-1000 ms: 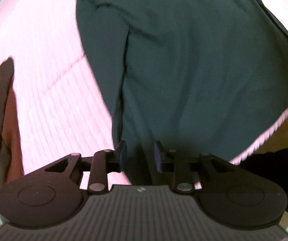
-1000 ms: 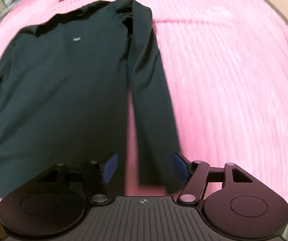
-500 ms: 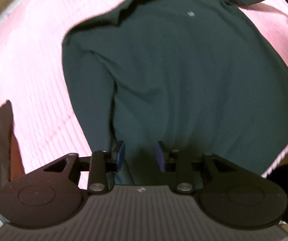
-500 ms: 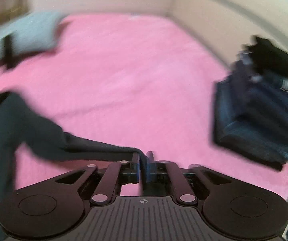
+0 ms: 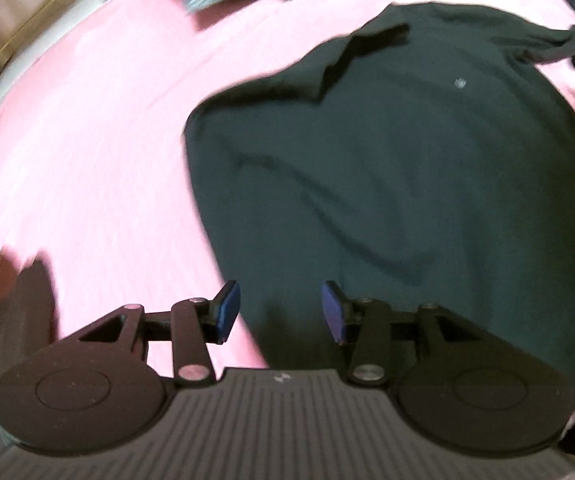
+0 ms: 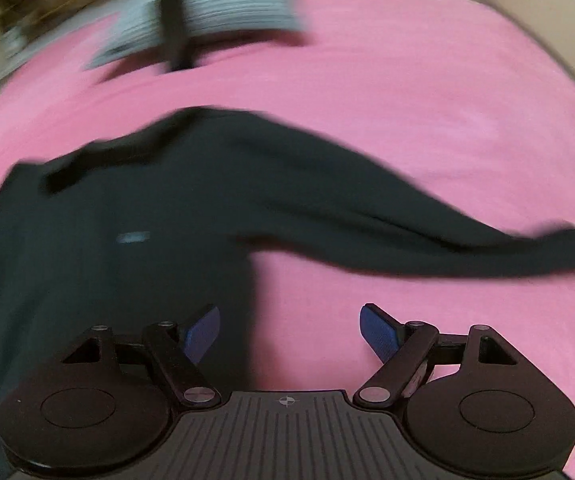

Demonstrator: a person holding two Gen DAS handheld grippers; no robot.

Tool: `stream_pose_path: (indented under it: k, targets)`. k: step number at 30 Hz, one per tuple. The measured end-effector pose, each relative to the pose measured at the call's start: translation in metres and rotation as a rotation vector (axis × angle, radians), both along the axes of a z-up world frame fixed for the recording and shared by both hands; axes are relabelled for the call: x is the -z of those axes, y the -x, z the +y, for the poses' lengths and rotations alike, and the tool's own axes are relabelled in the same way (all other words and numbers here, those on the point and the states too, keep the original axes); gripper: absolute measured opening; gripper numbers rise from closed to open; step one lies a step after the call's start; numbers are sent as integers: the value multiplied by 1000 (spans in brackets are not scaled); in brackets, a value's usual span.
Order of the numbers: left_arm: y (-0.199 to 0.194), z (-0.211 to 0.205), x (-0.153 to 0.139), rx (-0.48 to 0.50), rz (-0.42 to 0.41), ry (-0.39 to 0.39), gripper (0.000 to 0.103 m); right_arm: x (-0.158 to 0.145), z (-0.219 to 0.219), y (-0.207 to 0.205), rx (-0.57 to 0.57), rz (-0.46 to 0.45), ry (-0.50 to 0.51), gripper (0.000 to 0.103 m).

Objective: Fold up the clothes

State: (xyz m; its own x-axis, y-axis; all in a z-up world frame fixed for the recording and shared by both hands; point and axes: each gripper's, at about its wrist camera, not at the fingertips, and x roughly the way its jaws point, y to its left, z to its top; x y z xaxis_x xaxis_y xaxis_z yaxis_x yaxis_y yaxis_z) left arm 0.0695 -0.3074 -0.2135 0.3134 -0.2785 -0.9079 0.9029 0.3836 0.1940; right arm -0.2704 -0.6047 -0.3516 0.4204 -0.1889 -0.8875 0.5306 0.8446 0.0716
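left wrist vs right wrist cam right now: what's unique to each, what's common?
Left wrist only: a brownish garment at the frame's left edge, and the left gripper, open. Right wrist only: the shirt's sleeve stretched out sideways across the bedding, and the right gripper, wide open over it. Both: the dark green shirt, the pink bedding and a grey striped garment beyond.

Open pink bedspread [image 6: 427,92] — grey garment [image 6: 223,16] beyond

Both grippers' fingers [image 5: 229,312] apart, empty
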Motion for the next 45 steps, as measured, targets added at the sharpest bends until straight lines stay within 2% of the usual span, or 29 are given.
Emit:
stream_pose_path:
  k: [4,6,8,10,11,13,14,15,16,18,20,23,24,25,26,27,28,31,32,33,34,38,42,44,45]
  targets:
    - [-31,-45,16,162,-40,82,40,9,42,-66,-126,15,5,80]
    - [-42,-72,27,244,-84,95,40,15,51,-98,-167,15,5,80]
    - [-52,-99,42,331,-163,83,41,24,56,-130,-208,20,9,80]
    - [-60,-121,62,407,-232,45,51,41,46,-159,-262,43,31,80]
    - [-63,-132,73,444,-261,23,51,50,42,-170,-285,57,45,80]
    - [-69,-148,95,522,-303,-30,50,73,32,-192,-322,95,63,61]
    - [-74,-154,104,547,-303,-49,47,86,23,-200,-332,122,49,43]
    - [-80,-159,109,546,-274,-50,37,97,16,-210,-336,152,16,41]
    - [-88,-164,112,537,-244,-44,21,105,9,-218,-336,163,-16,41]
    - [-108,-175,104,469,-237,-14,9,99,-2,-232,-356,116,-32,41]
    - [-141,-190,90,351,-278,44,9,81,-20,-251,-347,-3,7,41]
    - [-196,-207,68,131,-314,121,11,58,-54,-267,-227,-185,81,42]
    - [-211,-208,62,73,-311,144,14,52,-64,-272,-182,-238,107,42]
    - [-222,-204,55,24,-294,167,25,50,-66,-270,-164,-258,100,42]
    - [-230,-196,49,-17,-269,186,31,49,-67,-268,-148,-272,88,42]
    - [-234,-186,46,-51,-239,203,40,51,-62,-262,-158,-270,69,42]
    - [-237,-175,43,-80,-208,214,44,53,-55,-255,-172,-264,49,42]
    - [-222,-131,45,-126,-115,183,45,64,-25,-228,-222,-195,15,43]
    - [-213,-113,45,-136,-91,160,45,67,-14,-216,-235,-171,2,54]
    - [-203,-95,45,-152,-62,141,45,70,-2,-208,-242,-158,-5,72]
    - [-194,-76,45,-173,-25,126,45,73,11,-200,-248,-147,-11,76]
    - [-156,-17,54,-256,135,101,45,83,59,-188,-318,-108,-68,76]
    - [-135,12,75,-330,249,119,45,81,103,-221,-493,-124,-37,76]
    - [-131,16,84,-341,277,136,37,77,125,-247,-601,-141,-4,76]
    - [-131,16,85,-331,281,146,22,75,135,-263,-668,-151,13,76]
